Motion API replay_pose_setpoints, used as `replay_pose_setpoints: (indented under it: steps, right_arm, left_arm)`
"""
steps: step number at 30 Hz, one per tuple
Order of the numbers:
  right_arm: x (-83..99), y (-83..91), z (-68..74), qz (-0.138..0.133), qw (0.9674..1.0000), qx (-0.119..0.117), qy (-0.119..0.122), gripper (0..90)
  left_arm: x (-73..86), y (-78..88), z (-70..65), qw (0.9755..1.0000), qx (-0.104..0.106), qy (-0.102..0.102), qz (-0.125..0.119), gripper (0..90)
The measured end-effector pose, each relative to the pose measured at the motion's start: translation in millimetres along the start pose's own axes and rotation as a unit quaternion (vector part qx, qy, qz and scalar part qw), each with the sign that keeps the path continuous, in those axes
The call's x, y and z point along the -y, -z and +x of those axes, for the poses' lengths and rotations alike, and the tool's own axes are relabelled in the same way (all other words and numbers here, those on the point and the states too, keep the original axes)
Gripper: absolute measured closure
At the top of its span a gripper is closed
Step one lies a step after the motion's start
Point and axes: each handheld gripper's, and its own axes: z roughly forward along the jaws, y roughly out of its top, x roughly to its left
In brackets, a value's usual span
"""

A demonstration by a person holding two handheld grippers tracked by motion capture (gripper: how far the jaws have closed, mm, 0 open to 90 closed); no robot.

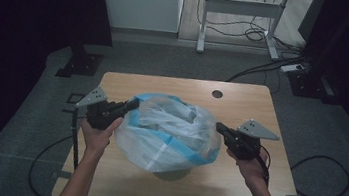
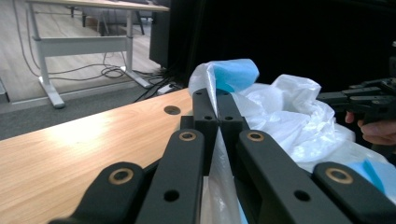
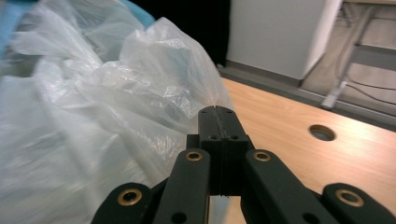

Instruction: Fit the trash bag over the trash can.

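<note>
We pinch the plastic bag at nine o'clock with our left gripper and three o'clock with our right gripper, both clamped on film.

Both forearms reach forward from the near edge, well apart. The left tool points inward to the right with its jaws pressed together, and the right tool points inward to the left, jaws likewise clamped.
</note>
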Motion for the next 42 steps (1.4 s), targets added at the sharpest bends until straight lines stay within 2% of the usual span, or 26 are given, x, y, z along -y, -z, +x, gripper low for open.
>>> replay_pose_setpoints:
  steps: [7,14,22,23,24,25,26,28,30,31,32,34,35,36,37,38,39,40,42]
  right_arm:
    - [0.6,-19.8,-7.6,0.015,0.9997,0.019,-0.005,89.5]
    - [6.9,-45.5,-18.3,0.038,0.9984,0.032,-0.025,89.5]
    - [17.7,-53.0,-20.7,0.052,0.9975,0.035,-0.032,89.2]
    - [18.0,-51.9,-20.2,0.049,0.9974,0.041,-0.034,85.0]
    - [17.8,-49.6,-19.5,0.042,0.9972,0.050,-0.038,75.7]
    - [17.8,-49.6,-19.5,0.042,0.9972,0.050,-0.038,75.7]
    - [15.0,-41.4,-16.9,0.027,0.9971,0.060,-0.038,64.6]
    - [10.9,-32.3,-14.1,0.015,0.9971,0.061,-0.043,57.5]
    - [5.3,-20.8,-8.5,0.003,0.9975,0.055,-0.043,52.8]
    - [5.3,-20.8,-8.5,0.003,0.9975,0.055,-0.043,52.8]
    - [-0.4,-9.0,0.3,-0.007,0.9986,0.032,-0.042,50.2]
    - [-3.5,-2.1,8.7,-0.010,0.9992,0.007,-0.038,48.8]
    - [-3.5,-2.1,8.7,-0.010,0.9992,0.007,-0.038,48.8]
    - [-5.8,2.5,19.9,-0.006,0.9992,-0.025,-0.031,46.7]
    - [-6.2,3.0,23.4,-0.005,0.9990,-0.035,-0.029,45.9]
    - [-6.2,3.0,23.4,-0.005,0.9990,-0.035,-0.029,45.9]
    - [-6.6,3.1,27.6,-0.002,0.9985,-0.048,-0.028,45.6]
    - [-6.9,1.0,35.7,0.009,0.9970,-0.071,-0.028,44.8]
    - [-6.8,-0.1,38.1,0.012,0.9965,-0.078,-0.028,44.7]
  left_arm:
    - [3.5,-3.5,17.4,0.9996,-0.018,0.023,0.000,89.7]
    - [15.5,-9.6,32.9,0.9982,-0.022,0.050,0.024,89.7]
    - [23.7,-8.0,32.6,0.9980,-0.017,0.053,0.029,89.6]
    - [23.6,-7.2,31.8,0.9981,-0.017,0.052,0.028,89.6]
    - [23.2,-5.8,31.0,0.9982,-0.017,0.050,0.027,89.6]
    - [23.2,-5.8,31.0,0.9982,-0.017,0.050,0.027,89.6]
    - [22.5,-3.9,30.1,0.9984,-0.017,0.050,0.024,89.6]
    - [22.0,-2.8,29.4,0.9984,-0.017,0.049,0.023,89.5]
    - [21.8,-2.1,29.0,0.9984,-0.017,0.048,0.023,89.5]
    - [21.8,-2.1,29.0,0.9984,-0.017,0.048,0.023,89.6]
    - [21.8,-1.7,28.6,0.9985,-0.017,0.047,0.023,89.6]
    - [22.1,-0.7,27.3,0.9985,-0.016,0.047,0.023,89.6]
    - [22.1,-0.7,27.3,0.9985,-0.016,0.047,0.023,89.5]
    - [22.4,-0.1,26.2,0.9985,-0.017,0.047,0.022,89.5]
    - [22.4,0.1,25.7,0.9985,-0.016,0.047,0.023,89.5]
    - [22.4,0.1,25.7,0.9985,-0.016,0.047,0.023,89.5]
    - [22.4,0.5,25.1,0.9985,-0.016,0.047,0.023,89.5]
    - [22.0,0.9,24.3,0.9985,-0.016,0.047,0.022,89.5]
    - [21.6,1.3,23.8,0.9986,-0.016,0.046,0.021,89.5]
